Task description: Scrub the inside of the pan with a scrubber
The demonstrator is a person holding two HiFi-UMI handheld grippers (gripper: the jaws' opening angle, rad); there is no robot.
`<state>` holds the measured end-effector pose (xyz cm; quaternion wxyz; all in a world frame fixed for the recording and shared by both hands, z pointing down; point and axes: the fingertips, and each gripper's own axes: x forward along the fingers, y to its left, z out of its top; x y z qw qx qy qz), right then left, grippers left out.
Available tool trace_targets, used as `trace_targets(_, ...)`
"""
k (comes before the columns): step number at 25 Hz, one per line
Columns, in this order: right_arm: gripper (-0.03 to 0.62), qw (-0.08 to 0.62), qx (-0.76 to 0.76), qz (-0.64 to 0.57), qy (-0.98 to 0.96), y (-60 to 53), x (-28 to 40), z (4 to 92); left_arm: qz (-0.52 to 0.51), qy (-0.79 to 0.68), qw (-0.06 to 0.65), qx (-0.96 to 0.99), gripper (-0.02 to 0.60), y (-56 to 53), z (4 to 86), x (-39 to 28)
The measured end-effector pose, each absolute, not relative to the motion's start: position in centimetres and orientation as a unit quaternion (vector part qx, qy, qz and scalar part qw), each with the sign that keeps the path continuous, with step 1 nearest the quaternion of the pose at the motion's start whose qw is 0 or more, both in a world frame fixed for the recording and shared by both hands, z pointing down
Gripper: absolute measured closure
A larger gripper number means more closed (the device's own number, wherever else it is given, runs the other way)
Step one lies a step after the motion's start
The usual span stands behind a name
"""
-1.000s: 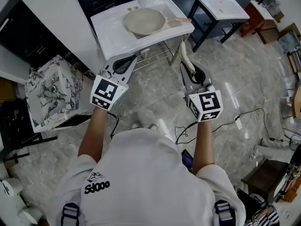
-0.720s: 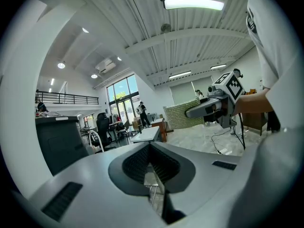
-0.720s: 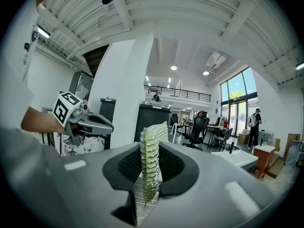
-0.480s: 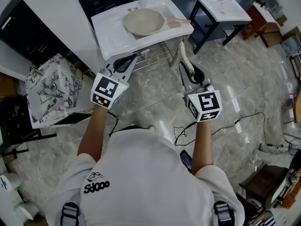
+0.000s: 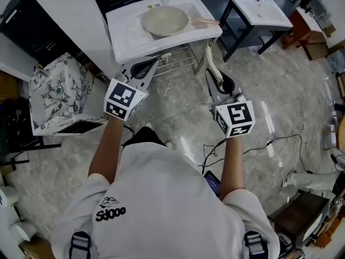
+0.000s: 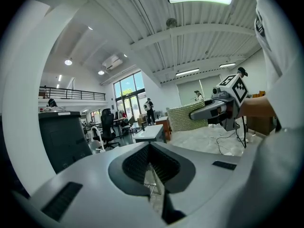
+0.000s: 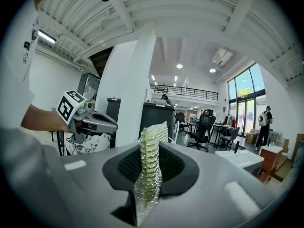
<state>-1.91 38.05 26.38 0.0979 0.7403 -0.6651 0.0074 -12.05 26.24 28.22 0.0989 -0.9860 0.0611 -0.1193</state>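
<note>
A round beige pan (image 5: 164, 20) with a wooden handle lies in the white sink basin (image 5: 126, 34) at the top of the head view. Both grippers hang over the floor in front of the basin, short of the pan. My right gripper (image 5: 213, 79) is shut on a pale green mesh scrubber (image 5: 212, 62), which stands upright between the jaws in the right gripper view, scrubber (image 7: 150, 163). My left gripper (image 5: 152, 65) is shut with nothing in it, left gripper (image 6: 151, 146). The left gripper view also catches the scrubber (image 6: 185, 119) off to the right.
A wire rack (image 5: 180, 58) hangs under the basin. A marble-patterned basin (image 5: 56, 99) stands at the left, and a second white washstand (image 5: 259, 8) at the upper right. Cables (image 5: 264, 142) trail over the marble floor on the right. A white wall panel (image 5: 64, 15) runs at the upper left.
The view has shifted slightly, with the basin a little higher in frame. Both grippers keep their places and their hold. A dark shoe now shows below the left gripper.
</note>
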Motion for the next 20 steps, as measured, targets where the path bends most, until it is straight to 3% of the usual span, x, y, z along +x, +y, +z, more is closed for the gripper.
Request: trace_targets(20, 0.519, 0.095, 0.747, 0.003, -0.658, 31.1, 4.0, 26.7, -0.111, 0.059, 0.104, -0.987, 0.575, 18.8, 28.9, -6.3)
